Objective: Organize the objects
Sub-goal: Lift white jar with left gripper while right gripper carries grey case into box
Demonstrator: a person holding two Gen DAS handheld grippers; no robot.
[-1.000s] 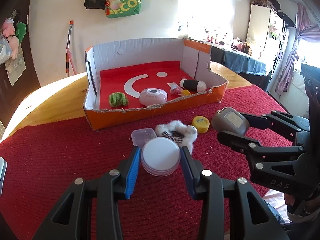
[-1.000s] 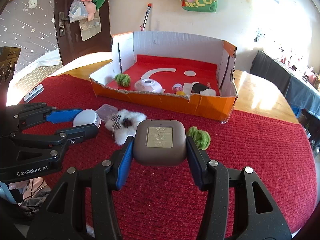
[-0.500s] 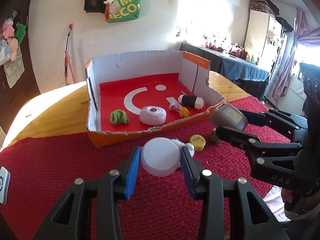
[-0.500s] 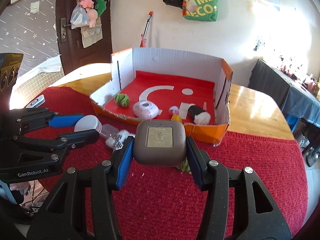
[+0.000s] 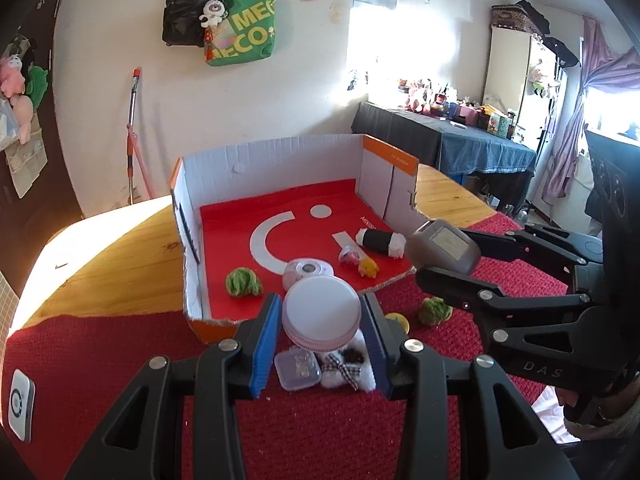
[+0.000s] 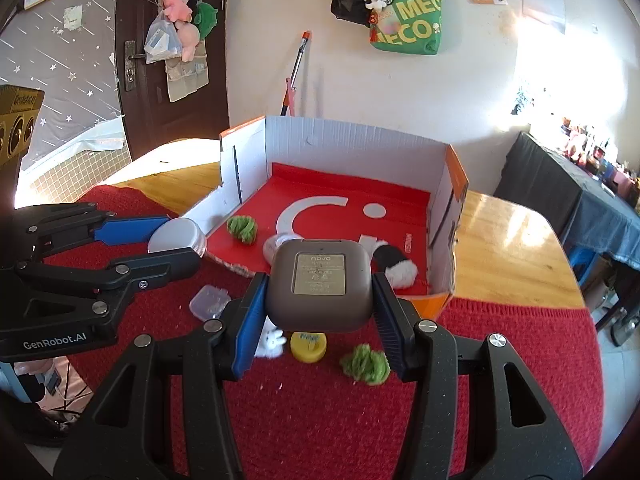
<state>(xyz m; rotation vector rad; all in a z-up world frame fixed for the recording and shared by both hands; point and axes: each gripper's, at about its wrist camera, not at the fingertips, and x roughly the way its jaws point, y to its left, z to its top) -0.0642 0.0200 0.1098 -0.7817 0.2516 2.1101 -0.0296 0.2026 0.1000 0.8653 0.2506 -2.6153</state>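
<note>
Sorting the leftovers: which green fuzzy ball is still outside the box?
The green fuzzy ball on the red mat; the other green ball lies inside the cardboard box.

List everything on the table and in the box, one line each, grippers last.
Box: 1, orange and white with red floor, on the table.
Pompom in box: 1, green, near its left wall.
Round gadget: 1, white-pink, box front.
Roll: 1, black and white, box right.
Small toys: 2, pink and yellow, beside the roll.
Pompom on mat: 1, green, before the box.
Cap: 1, yellow, on the mat.
Clear case: 1, on the mat.
Plush: 1, white with checked bow, beside the case.
Remote: 1, white, mat's left edge.
Mat: 1, red.
Jar: 1, white, in the left gripper.
Grey case: 1, in the right gripper.
</note>
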